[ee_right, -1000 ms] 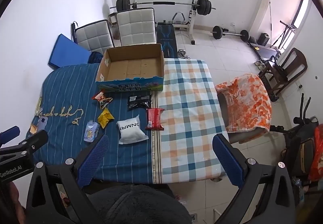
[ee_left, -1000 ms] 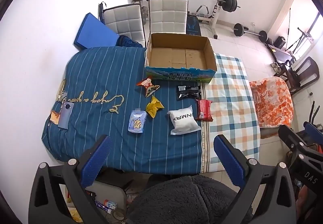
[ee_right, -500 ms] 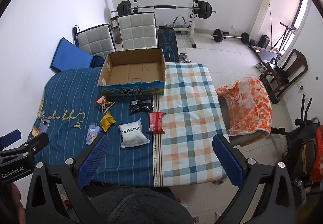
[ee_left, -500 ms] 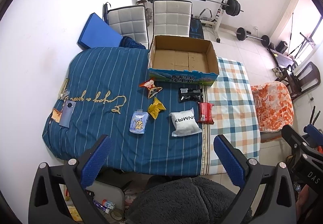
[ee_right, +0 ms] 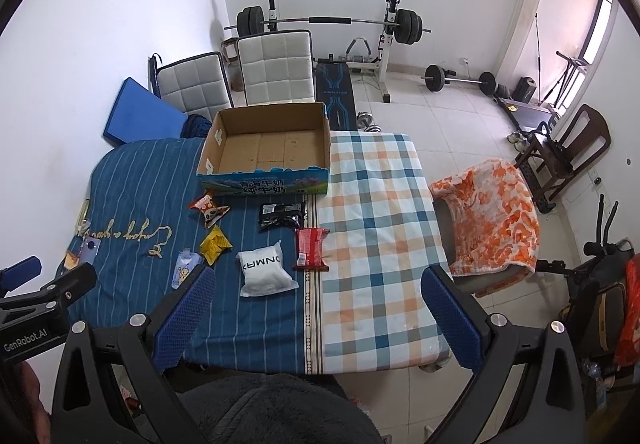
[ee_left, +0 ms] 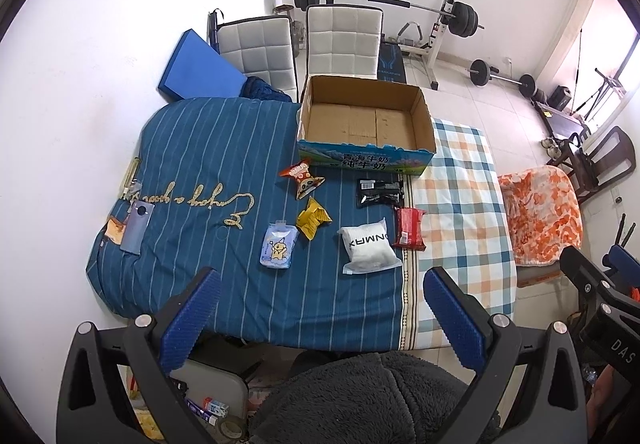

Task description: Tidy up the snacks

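Note:
An empty cardboard box (ee_left: 366, 123) (ee_right: 266, 146) stands at the far side of the cloth-covered table (ee_left: 208, 164) (ee_right: 372, 212). In front of it lie several snacks: an orange-red packet (ee_left: 302, 177) (ee_right: 208, 206), a yellow packet (ee_left: 313, 222) (ee_right: 215, 244), a light blue pouch (ee_left: 279, 250) (ee_right: 184, 268), a black packet (ee_left: 378, 191) (ee_right: 280, 215), a white bag (ee_left: 369, 251) (ee_right: 265, 273) and a red packet (ee_left: 409, 232) (ee_right: 311, 247). My left gripper (ee_left: 320, 320) and right gripper (ee_right: 316, 316) hover open above the table's near edge, holding nothing.
A phone (ee_left: 137, 219) (ee_right: 90, 248) lies at the table's left end. Two white padded chairs (ee_left: 342, 40) (ee_right: 276, 66) and a blue mat (ee_left: 200, 68) stand behind the table. A chair with an orange blanket (ee_right: 486, 212) stands to the right. Weights (ee_right: 328, 22) line the back wall.
Both grippers have drawn back and risen a little, so the table and snacks look slightly farther away. Nothing on the table has moved.

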Demonstrator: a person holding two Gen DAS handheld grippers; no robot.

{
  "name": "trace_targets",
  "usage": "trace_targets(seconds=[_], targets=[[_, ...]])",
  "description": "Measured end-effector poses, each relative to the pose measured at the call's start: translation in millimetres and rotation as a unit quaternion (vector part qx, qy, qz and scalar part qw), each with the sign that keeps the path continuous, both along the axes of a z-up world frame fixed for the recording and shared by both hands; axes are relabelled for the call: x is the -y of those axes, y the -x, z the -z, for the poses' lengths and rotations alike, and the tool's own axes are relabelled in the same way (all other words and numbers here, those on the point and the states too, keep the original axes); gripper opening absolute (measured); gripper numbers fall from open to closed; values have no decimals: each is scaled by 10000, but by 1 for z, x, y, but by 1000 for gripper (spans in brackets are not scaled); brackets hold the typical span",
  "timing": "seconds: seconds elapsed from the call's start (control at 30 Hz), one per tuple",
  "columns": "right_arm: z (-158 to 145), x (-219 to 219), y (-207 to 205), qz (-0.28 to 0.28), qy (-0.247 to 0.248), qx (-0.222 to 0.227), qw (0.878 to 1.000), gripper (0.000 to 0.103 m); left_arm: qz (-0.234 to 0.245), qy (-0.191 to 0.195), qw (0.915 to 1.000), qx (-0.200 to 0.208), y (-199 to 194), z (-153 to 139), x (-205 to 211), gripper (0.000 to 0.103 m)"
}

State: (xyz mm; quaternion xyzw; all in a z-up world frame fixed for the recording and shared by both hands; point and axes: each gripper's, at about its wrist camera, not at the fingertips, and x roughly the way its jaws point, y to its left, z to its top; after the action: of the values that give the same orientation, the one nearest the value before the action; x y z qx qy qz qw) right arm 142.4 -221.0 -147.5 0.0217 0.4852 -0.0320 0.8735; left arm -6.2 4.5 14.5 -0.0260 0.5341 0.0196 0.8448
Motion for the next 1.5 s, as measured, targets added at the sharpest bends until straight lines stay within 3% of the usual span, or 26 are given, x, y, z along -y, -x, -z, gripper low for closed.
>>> trace_targets(seconds=[1.17, 1.5], targets=[[-14, -7, 0, -106, -5, 73, 9999, 103, 21, 0, 10000, 62, 9, -2, 4, 103], [-3, -3, -7, -157, -107, -40, 9998, 103, -29, 30, 10000, -2, 10, 4, 7, 103]])
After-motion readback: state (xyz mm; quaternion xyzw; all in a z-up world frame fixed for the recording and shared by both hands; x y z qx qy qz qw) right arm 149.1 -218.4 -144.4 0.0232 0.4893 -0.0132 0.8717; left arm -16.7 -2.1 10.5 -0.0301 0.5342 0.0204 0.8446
